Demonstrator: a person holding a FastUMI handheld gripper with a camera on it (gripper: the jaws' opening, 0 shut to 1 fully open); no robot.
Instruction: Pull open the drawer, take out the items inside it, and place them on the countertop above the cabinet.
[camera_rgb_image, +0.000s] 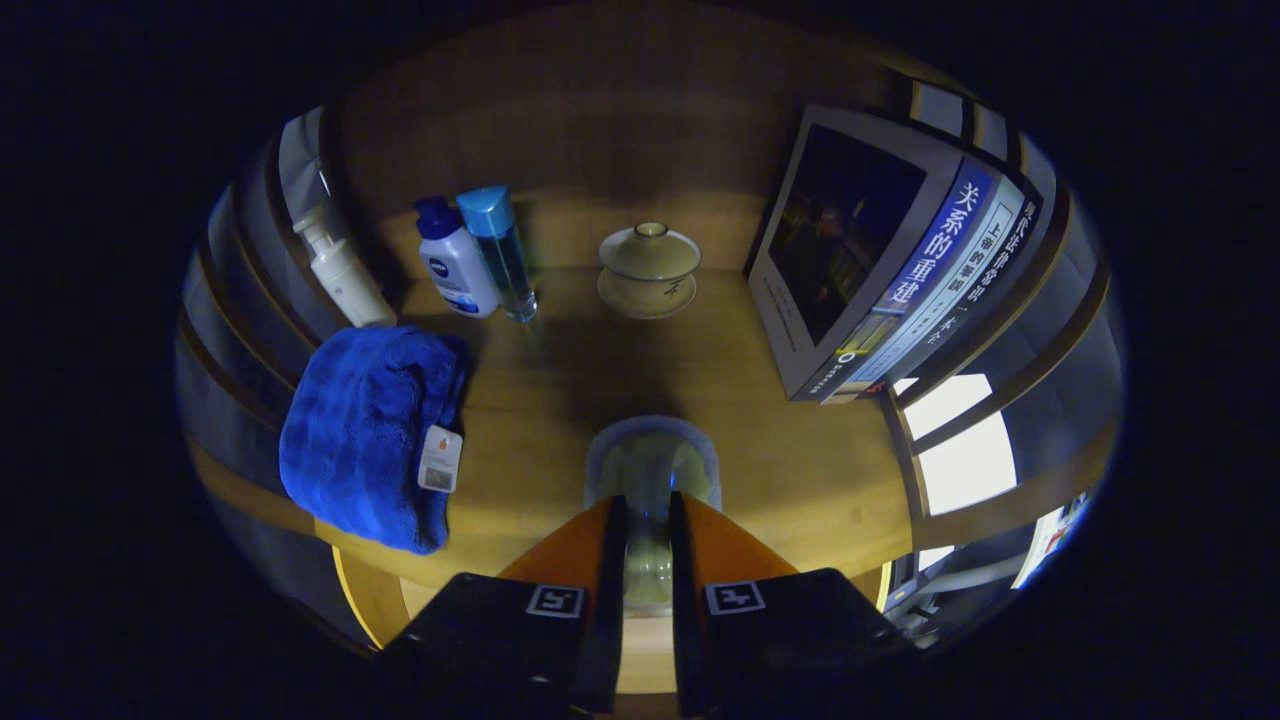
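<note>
The gripper (648, 520) has its jaws nearly closed on a clear glass cup (652, 470), held just above the wooden tabletop (800, 470). I judge this item is being placed now. Beside it lies a blue towel (365, 435); beyond stand a pump bottle (340, 270), two lotion bottles (455, 262), a lidded tea bowl (649, 268) and books (880, 260). The cup's base is hard to make out, and whether items remain in the drawer cannot be told.
</note>
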